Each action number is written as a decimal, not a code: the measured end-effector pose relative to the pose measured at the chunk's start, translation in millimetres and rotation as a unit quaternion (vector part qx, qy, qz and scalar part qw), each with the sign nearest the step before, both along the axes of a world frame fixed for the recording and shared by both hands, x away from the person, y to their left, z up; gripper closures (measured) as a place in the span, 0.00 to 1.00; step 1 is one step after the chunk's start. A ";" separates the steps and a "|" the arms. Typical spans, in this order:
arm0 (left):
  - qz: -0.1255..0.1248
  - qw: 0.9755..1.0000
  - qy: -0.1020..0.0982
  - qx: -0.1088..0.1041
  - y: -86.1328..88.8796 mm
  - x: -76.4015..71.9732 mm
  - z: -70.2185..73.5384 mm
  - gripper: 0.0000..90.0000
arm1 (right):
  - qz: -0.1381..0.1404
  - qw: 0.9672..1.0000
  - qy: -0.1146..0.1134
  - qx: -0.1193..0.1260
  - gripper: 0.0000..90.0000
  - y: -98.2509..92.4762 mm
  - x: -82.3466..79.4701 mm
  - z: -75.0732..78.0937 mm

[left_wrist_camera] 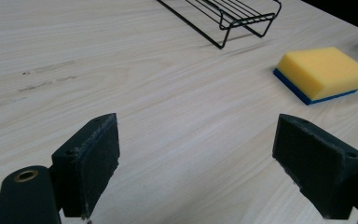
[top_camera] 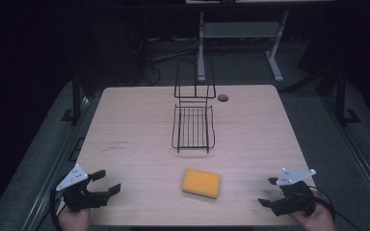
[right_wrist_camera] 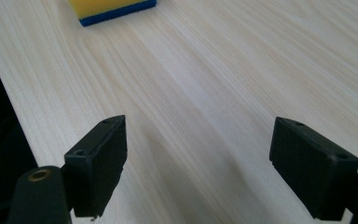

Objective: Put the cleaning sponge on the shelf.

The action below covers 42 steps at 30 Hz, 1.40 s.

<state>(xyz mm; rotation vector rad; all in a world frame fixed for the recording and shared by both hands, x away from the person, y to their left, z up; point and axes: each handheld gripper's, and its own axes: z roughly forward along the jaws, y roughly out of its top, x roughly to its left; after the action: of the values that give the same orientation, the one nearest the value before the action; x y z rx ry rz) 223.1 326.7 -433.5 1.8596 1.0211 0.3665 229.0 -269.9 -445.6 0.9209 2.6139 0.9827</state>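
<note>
A yellow sponge (top_camera: 201, 183) with a dark blue underside lies flat near the table's front edge, at the middle. Behind it stands a black wire rack (top_camera: 192, 127) with a tall wire back. My left gripper (top_camera: 107, 182) is open at the front left, pointing right toward the sponge and well apart from it. My right gripper (top_camera: 267, 191) is open at the front right, pointing left. In the left gripper view, the sponge (left_wrist_camera: 324, 72) and a corner of the rack (left_wrist_camera: 228, 14) lie beyond the gripper (left_wrist_camera: 205, 154). The right gripper (right_wrist_camera: 198, 158) sees the sponge's edge (right_wrist_camera: 112, 7).
The light wooden table (top_camera: 135, 125) has a round cable hole (top_camera: 223, 97) at the back right and faint pencil marks (top_camera: 120, 144) at the left. A white desk frame (top_camera: 201, 48) stands on the dark floor behind. The table's front edge runs close under both hands.
</note>
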 end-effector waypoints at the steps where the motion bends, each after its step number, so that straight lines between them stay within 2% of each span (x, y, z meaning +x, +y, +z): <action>1: 0.000 1.000 0.000 0.000 0.0 0.0 0.0 0.16 | 0.000 1.000 0.000 0.000 0.21 0.0 0.0 0.0; 5: -0.002 1.000 0.000 -0.001 -1.6 -1.1 -0.2 0.16 | 0.011 1.000 0.001 0.008 0.21 4.8 4.4 -1.9; 9: -0.009 1.000 -0.001 0.005 -2.7 -1.5 0.1 0.16 | 0.029 1.000 0.004 -0.005 0.21 16.8 6.8 0.2; 17: -0.004 1.000 -0.002 -0.004 0.1 -2.9 0.2 0.16 | 0.044 0.999 0.004 -0.005 0.20 30.2 8.2 0.3; 20: -0.005 1.000 -0.002 -0.004 -0.5 -2.8 0.1 0.16 | 0.048 0.999 0.008 -0.006 0.20 32.2 8.2 0.2; 24: -0.002 1.000 -0.002 -0.005 1.1 -2.8 0.0 0.16 | 0.058 0.998 0.011 -0.019 0.20 36.7 8.9 2.5; 42: -0.002 1.000 -0.004 -0.006 1.1 -4.1 0.6 0.16 | 0.094 0.995 0.019 -0.034 0.18 59.8 12.3 11.0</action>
<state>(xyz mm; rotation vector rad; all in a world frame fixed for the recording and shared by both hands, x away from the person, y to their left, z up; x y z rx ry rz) 219.0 327.8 -432.9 1.8473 1.0117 0.3650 241.4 -210.1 -434.6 0.6952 2.7877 0.9207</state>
